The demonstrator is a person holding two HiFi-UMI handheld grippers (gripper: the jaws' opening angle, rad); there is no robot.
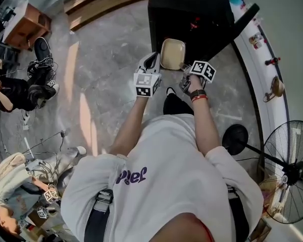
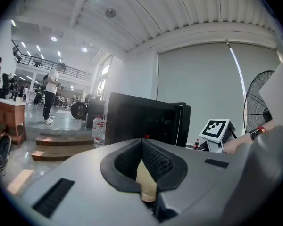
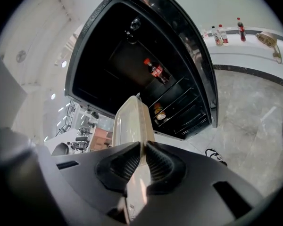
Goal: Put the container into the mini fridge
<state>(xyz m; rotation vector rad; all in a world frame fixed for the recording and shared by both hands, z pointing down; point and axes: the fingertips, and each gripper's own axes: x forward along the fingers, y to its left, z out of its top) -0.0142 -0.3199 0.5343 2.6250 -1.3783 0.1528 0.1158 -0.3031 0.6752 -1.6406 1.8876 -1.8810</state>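
The container (image 1: 172, 53) hung in mid-air just before the open mini fridge (image 1: 192, 19), with the left gripper (image 1: 152, 62) and right gripper (image 1: 186, 74) each clamped on opposite rim edges. It looked like light, thin, slippery plastic, so gripping the stiffer rim seemed wisest.

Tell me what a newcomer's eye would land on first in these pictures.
The beige container, gripped at opposite edges by the left gripper and the right gripper, stands out at the centre of the head view. Just beyond it stands the black mini fridge with its door open and a red-labelled bottle on a shelf inside. A standing fan is at the person's right.
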